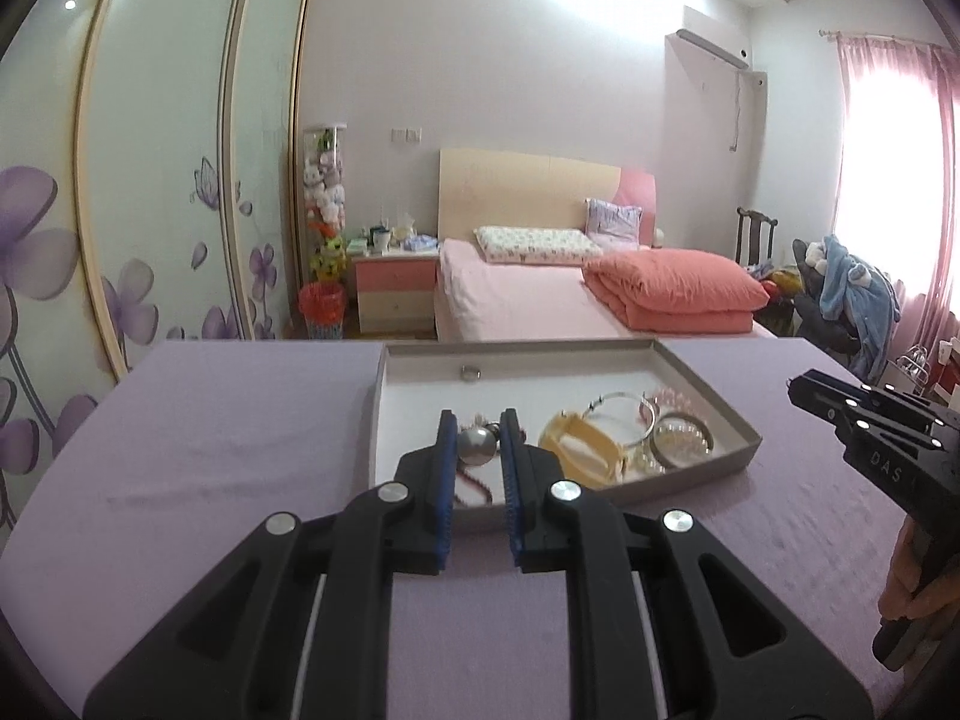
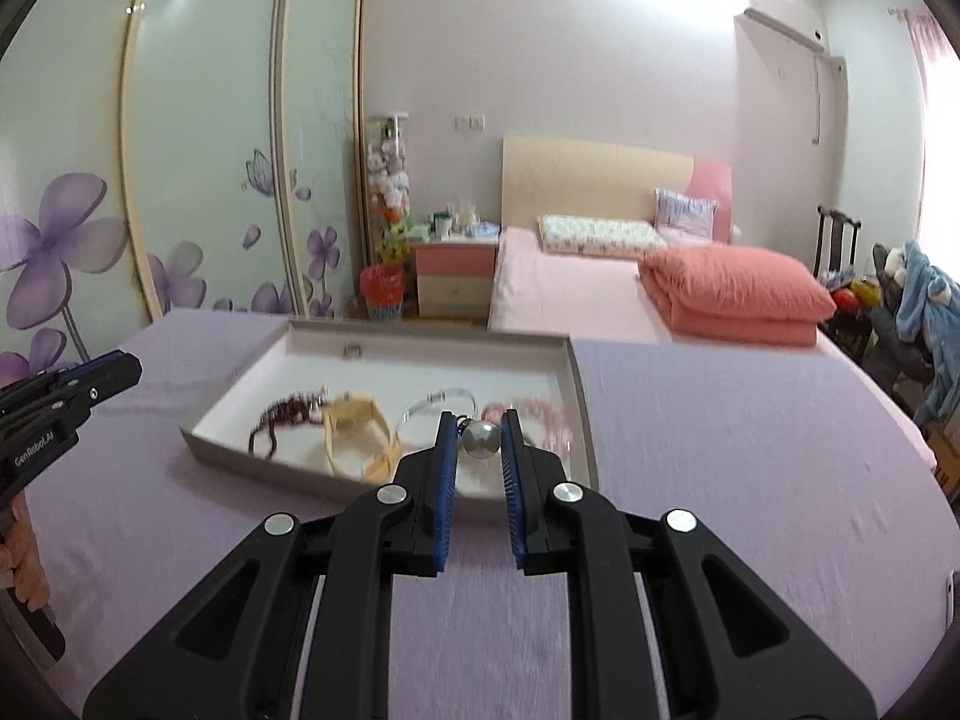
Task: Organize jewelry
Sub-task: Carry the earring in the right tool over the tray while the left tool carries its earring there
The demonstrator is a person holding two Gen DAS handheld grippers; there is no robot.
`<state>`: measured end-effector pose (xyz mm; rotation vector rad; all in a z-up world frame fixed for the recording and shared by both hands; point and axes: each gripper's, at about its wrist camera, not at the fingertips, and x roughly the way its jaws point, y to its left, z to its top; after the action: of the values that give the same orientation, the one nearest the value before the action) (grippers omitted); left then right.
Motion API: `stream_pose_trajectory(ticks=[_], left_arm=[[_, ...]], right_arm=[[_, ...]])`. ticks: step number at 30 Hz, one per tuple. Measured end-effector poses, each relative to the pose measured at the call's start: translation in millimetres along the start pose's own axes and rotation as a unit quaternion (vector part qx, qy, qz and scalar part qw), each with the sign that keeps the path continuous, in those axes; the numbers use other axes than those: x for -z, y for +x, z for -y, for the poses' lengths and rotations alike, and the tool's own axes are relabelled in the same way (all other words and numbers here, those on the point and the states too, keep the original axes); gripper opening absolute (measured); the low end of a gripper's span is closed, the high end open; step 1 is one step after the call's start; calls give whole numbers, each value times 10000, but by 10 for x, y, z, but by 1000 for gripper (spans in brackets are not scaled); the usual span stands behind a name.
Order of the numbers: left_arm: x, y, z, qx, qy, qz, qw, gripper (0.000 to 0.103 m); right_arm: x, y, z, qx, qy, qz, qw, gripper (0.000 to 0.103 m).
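Both tongs, left (image 1: 478, 429) and right (image 2: 480, 429), each pinch a smooth, slippery metal ball (image 1: 478, 446); tray (image 2: 384, 483) at 12 o'clock.

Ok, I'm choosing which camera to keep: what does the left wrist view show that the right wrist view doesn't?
Left only: the right hand-held gripper and a pearl bracelet at the right end of the tray. Right only: the left hand-held gripper and the whole dark red bead string. Both: the tray, a small ring at its back, the yellow band, and a silver ball between that camera's own fingers.
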<state>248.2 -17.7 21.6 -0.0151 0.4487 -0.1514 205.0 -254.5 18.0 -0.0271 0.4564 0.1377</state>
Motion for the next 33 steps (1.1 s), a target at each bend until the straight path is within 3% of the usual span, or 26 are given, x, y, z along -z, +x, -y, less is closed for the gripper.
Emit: stream_pose_trajectory(ticks=[15, 33], left_arm=[[-257, 268, 175, 75, 115, 434, 9990, 15], [-290, 801, 221, -132, 35, 556, 9984, 15]], right_arm=[[-296, 244, -75, -145, -70, 578, 9982, 16], [-203, 807, -86, -54, 6, 398, 9992, 16]])
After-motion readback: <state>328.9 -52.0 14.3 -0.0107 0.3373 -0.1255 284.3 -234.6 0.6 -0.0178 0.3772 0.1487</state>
